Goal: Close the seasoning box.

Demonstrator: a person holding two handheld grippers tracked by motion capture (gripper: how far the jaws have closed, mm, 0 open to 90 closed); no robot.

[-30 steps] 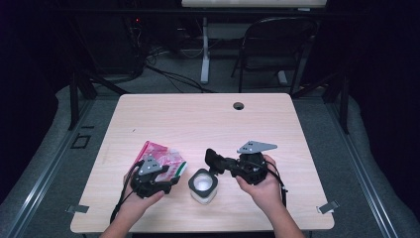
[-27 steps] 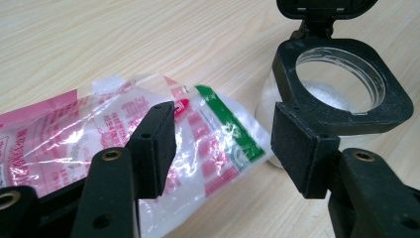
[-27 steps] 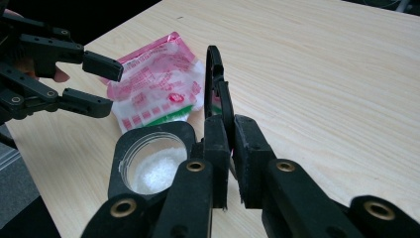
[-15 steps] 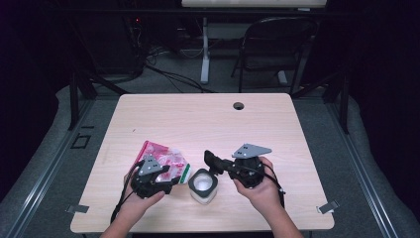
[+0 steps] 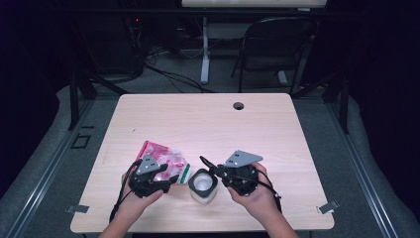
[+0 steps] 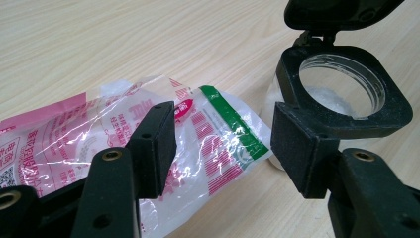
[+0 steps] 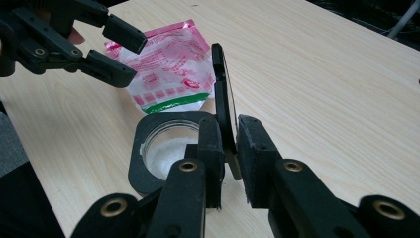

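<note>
1. The tabletop [image 5: 198,119] is pale wood. All the work sits near its 6 o'clock edge, where the person's hands come in.
2. A pink and clear plastic bag [image 5: 166,161] with a green strip lies flat toward 7 o'clock on the tabletop. It is just beside the jar, at the jar's 10 o'clock.
3. The left claw [image 6: 223,144] stands wide and holds nothing. One jaw hangs over the bag's green-striped corner and the other sits by the jar's black collar.
4. The right claw [image 7: 230,144] is narrow, and its jaws have just been opening. The jar's lid stands between them, and the pads appear to have eased off it rather than pinching it.
5. The jar [image 5: 204,196] stands upright between the two claws at about 6 o'clock. It has a square black collar, its mouth is uncovered, and some white powder [image 6: 322,96] shows inside.
6. The hinged black lid [image 7: 220,94] is swung up and stands roughly on edge at the back of the collar.
7. Step in hand, as I judge it: opening the jar. That looks as good as done, with the right claw letting go of the raised lid.
8. The next move likely falls to the left claw, which would close on the bag near its corner, lift it and bring it over the mouth.
   - The thin film needs a firm pinch.
   - The right claw would do well to steady the jar by its collar so that it does not tip or slide.
   - The lid has to stay up, out of the way.
</note>
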